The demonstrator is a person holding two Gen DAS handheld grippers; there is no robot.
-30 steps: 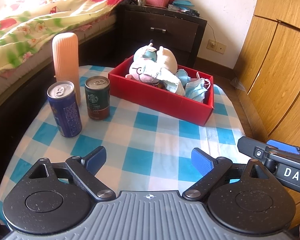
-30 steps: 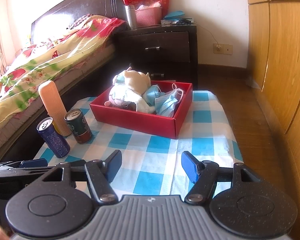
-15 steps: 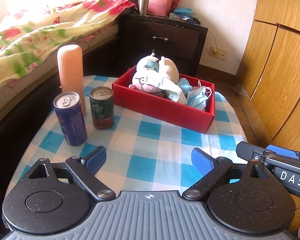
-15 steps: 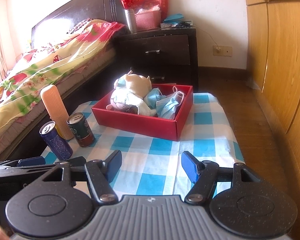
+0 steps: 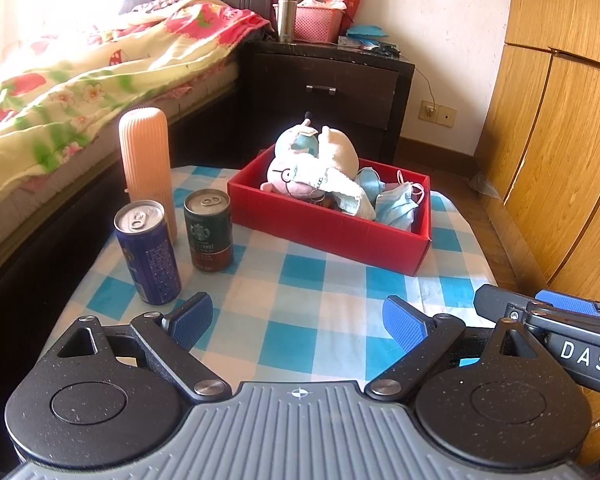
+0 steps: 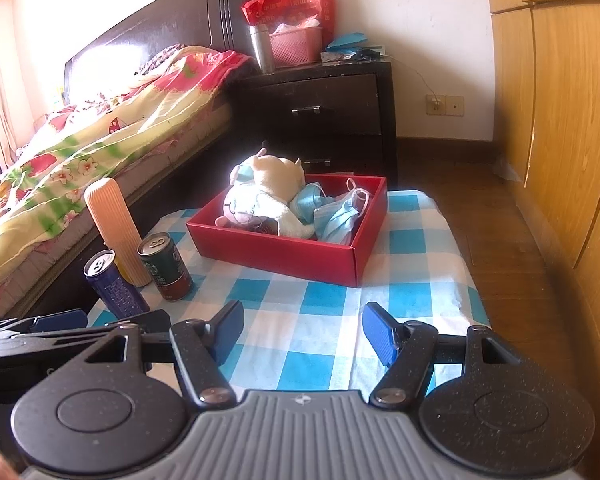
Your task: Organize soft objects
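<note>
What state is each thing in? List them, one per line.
Red box: open, holding soft items.
Plush toys: piled in the box.
Face masks: crumpled in the box.
Blue can: upright, unopened.
Green can: upright, unopened.
Ribbed bottle: upright, capped.
Left gripper: jaws open, empty.
Right gripper: jaws open, empty.

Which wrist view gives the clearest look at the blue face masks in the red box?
The left wrist view: the face masks sit closer, with ear loops visible against the red box. The right wrist view shows them smaller and farther off, beside the plush toy.
</note>
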